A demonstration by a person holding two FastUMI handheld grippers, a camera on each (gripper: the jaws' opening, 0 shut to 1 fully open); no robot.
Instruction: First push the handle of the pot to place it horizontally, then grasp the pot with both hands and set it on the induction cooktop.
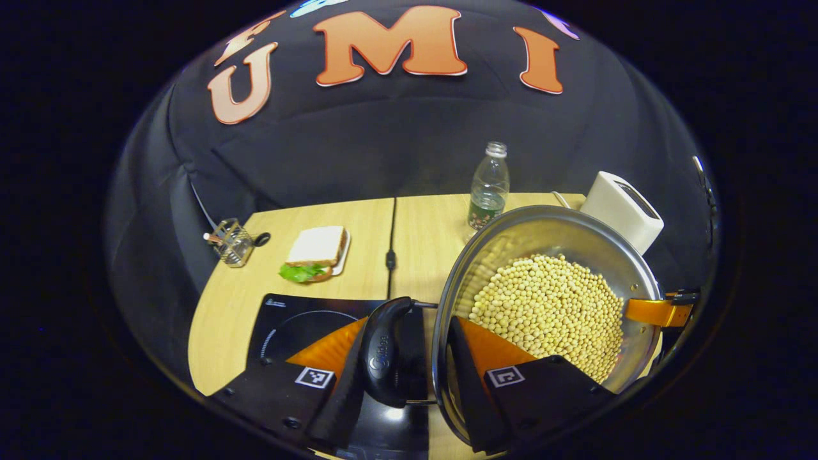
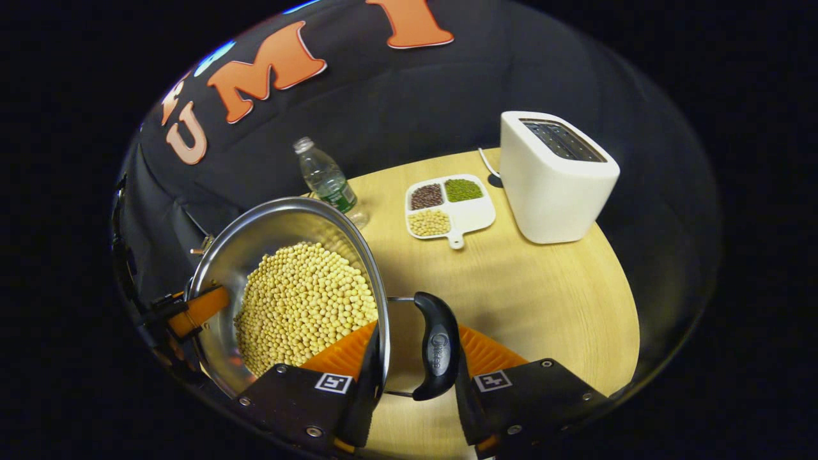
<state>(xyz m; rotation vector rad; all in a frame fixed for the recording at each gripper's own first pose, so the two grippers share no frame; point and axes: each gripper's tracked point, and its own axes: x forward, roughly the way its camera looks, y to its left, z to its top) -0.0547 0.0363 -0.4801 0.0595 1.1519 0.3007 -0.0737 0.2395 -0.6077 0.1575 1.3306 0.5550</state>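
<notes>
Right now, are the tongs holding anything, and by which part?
Yes. Both tongs hold the pot of beans: the left tongs and the right tongs each clamp a side handle and the rim.

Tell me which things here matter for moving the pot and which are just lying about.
For the job: pot of beans, its side handles, induction cooktop, left gripper, right gripper.

Lying about: sandwich, water bottle, toaster, divided dish, wire holder.
</notes>
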